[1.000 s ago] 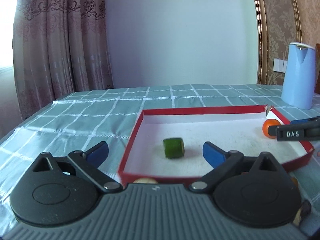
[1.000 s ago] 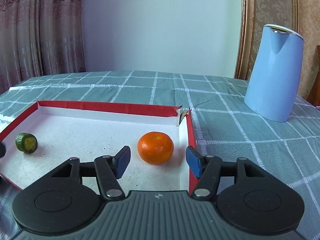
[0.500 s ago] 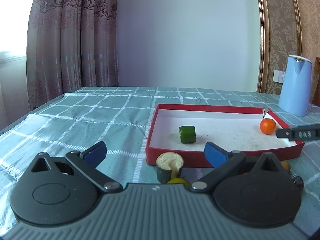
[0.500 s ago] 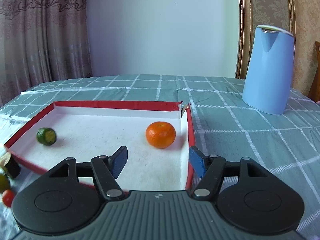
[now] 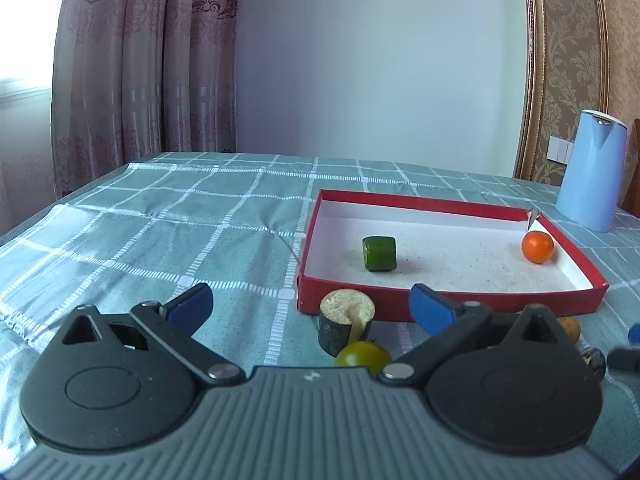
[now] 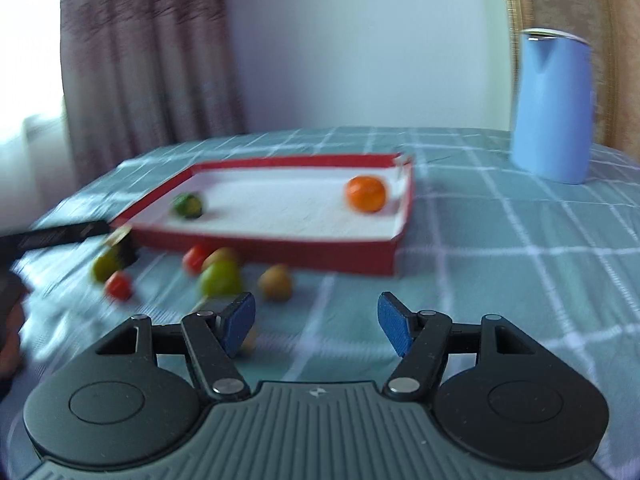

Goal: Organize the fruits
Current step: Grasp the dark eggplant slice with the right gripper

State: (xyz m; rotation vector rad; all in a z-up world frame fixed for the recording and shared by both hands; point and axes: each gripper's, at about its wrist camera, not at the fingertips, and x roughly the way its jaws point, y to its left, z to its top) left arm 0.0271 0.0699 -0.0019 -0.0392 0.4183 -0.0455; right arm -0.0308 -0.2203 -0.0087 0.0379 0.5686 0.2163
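Observation:
A red box with a white floor [image 5: 448, 307] [image 6: 280, 249] lies on the checked tablecloth. In it are a green cucumber chunk [image 5: 379, 253] [image 6: 188, 205] and an orange tangerine [image 5: 537, 247] [image 6: 366, 193]. Before its near wall lie a dark-skinned cut piece with a pale top [image 5: 346, 321], a yellow-green tomato [image 5: 363, 356], red tomatoes [image 6: 118, 285], a green fruit [image 6: 219, 278] and a brownish fruit [image 6: 275, 282]. My left gripper [image 5: 310, 307] is open and empty, just short of the cut piece. My right gripper [image 6: 316, 328] is open and empty, near the loose fruit; its view is blurred.
A light blue kettle [image 5: 591, 170] [image 6: 552, 106] stands at the back right of the table. Curtains hang at the left and a gold-framed wall panel at the right. The left gripper's finger [image 6: 60, 235] shows at the left of the right wrist view.
Both grippers have pulled back from the box toward the near side of the table, both staying open. The loose fruit in front of the box has come into view.

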